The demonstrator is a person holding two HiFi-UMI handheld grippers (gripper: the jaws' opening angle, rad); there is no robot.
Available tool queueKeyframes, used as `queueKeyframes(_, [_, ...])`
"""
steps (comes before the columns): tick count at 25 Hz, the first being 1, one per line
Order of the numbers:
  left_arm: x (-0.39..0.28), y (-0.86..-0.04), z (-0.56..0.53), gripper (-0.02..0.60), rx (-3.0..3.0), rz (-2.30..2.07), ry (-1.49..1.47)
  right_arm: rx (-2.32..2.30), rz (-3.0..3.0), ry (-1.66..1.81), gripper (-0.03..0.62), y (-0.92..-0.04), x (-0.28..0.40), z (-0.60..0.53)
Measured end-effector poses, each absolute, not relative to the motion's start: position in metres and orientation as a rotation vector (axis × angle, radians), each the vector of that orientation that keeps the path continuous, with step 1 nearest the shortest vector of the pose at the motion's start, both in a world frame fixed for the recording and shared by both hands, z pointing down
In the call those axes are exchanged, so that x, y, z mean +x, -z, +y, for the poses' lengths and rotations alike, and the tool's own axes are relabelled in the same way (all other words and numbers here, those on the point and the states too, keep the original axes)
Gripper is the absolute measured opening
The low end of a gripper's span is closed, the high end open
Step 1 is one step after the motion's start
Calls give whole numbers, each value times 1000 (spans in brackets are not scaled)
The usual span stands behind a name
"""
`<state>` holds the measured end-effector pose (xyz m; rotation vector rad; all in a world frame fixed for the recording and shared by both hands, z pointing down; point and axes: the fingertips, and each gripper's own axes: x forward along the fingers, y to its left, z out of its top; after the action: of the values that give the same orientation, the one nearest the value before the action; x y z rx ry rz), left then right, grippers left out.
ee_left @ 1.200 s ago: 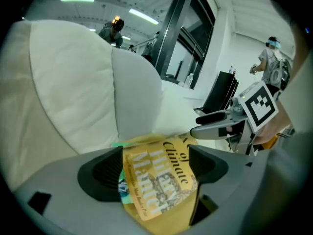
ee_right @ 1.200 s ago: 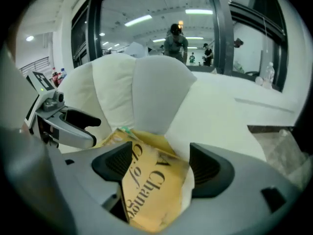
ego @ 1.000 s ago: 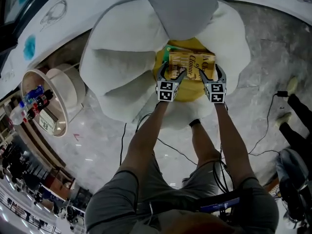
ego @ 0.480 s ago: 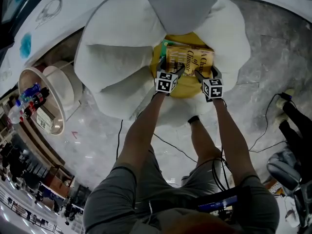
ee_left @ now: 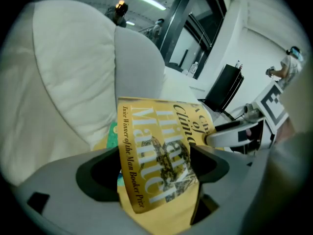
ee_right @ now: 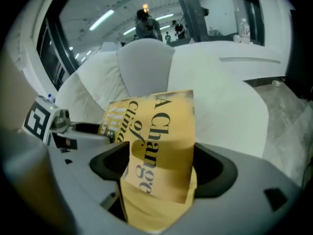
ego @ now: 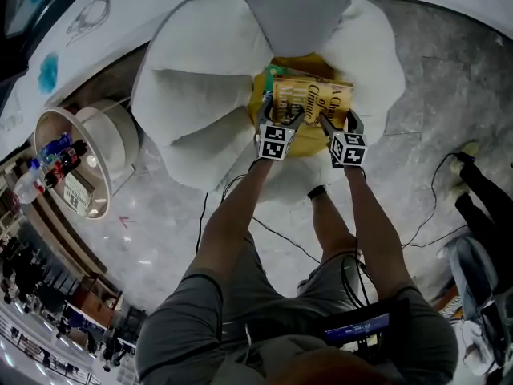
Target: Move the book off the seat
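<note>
Left gripper (ego: 283,113) is standing at the near edge of the yellow seat cushion (ego: 311,144) with its jaws spread wide. The near corner at the foot of the book (ego: 313,99) is lying in the gap between them, and the pads are not pressing on it. Right gripper (ego: 339,117) is sitting likewise at the cushion's near edge. Its jaws have just been opening and are now standing at full spread, with the book's other near corner lying between them, unclamped. The book is lying cover up on the cushion, covering most of its middle. Its long axis is running across the cushion from the person's left to right, parallel to the line joining the two grippers. The head of the cover, bearing the title, is pointing to the person's right, and the foot is pointing left. A green item (ego: 273,72) is showing under the book's corner at the cushion's far left. White chair lobes (ego: 200,79) are ringing the cushion.
</note>
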<state>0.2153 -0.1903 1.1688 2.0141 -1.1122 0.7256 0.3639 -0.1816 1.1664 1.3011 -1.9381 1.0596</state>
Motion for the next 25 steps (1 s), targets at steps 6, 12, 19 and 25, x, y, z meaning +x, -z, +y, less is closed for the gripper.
queueKeyframes(6, [211, -1086, -213, 433, 2107, -1207, -648, 1419, -2034, -940, 382, -1082, 359, -219])
queueKeyframes(12, [201, -956, -262, 436, 2224, -1351, -490, 1538, -2148, -828, 382, -966, 350, -256])
queueKeyframes(19, [178, -773, -304, 437, 2409, -1493, -315, 1715, -2319, -634, 380, -787, 326, -289])
queueKeyframes(25, [159, -603, -302, 437, 2463, -1651, -88, 1798, -2476, -399, 380, -613, 311, -296])
